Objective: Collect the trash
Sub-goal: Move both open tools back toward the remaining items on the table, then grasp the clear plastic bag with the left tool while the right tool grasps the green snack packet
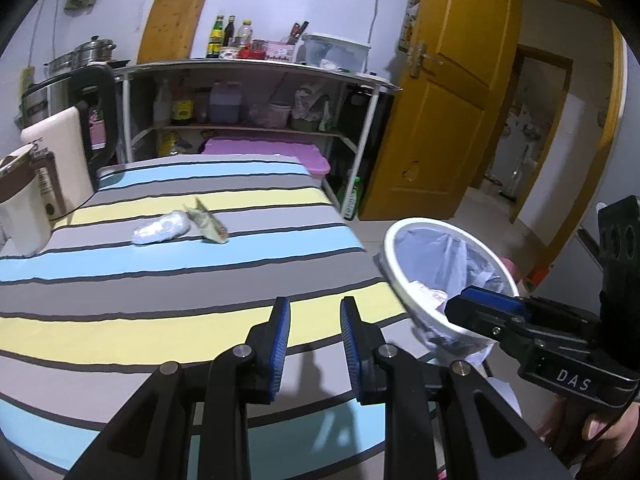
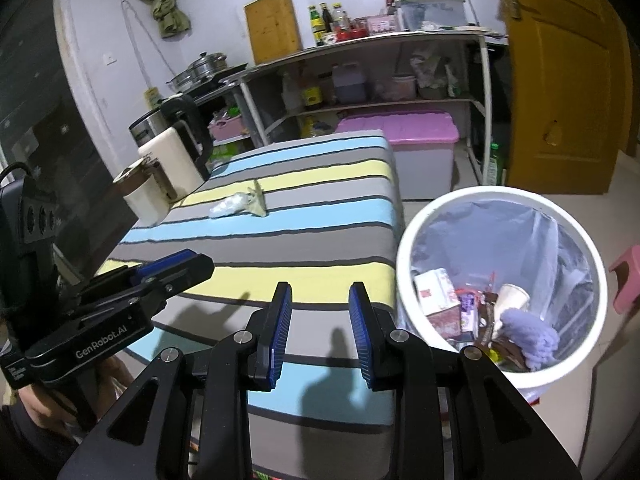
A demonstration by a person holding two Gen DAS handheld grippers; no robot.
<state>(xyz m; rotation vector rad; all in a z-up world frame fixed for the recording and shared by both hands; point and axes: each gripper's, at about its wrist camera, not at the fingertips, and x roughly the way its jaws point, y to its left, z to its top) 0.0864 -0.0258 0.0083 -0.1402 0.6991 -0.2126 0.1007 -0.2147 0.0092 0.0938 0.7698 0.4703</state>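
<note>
Both grippers' jaws stand narrowly apart, gripping nothing: left gripper [image 1: 315, 308] and right gripper [image 2: 320, 294] hover over the striped desk [image 1: 200, 292]. Far across it lie a white wad [image 1: 162, 227] touching a crumpled wrapper [image 1: 210, 222]. The white bin [image 2: 496, 280] stands right.

Bottle labels [image 1: 216, 36] too small to read, bin [image 1: 420, 280] partly hidden (by right gripper [image 1: 486, 304])
</note>
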